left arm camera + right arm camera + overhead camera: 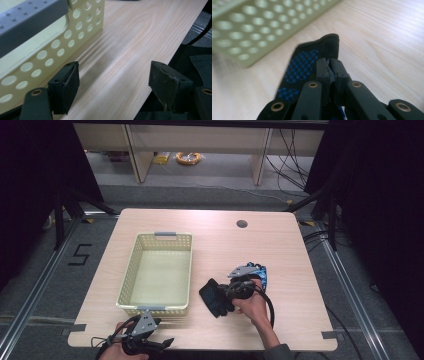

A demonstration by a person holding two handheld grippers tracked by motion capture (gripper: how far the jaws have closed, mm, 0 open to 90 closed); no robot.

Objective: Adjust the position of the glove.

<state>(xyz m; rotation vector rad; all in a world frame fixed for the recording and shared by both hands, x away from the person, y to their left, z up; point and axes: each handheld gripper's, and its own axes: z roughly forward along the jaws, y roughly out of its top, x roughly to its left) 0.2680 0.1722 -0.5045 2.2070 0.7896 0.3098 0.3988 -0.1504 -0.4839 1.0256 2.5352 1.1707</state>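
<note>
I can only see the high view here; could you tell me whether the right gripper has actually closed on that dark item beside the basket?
Observer: Yes. In the right gripper view the right gripper is shut on the edge of the black fabric item.
Operator: Does the fabric have any pattern?
Observer: A blue dotted print on one face.
Operator: And the left gripper?
Observer: The left gripper is open over bare table, with the cream basket beside one jaw.
</note>
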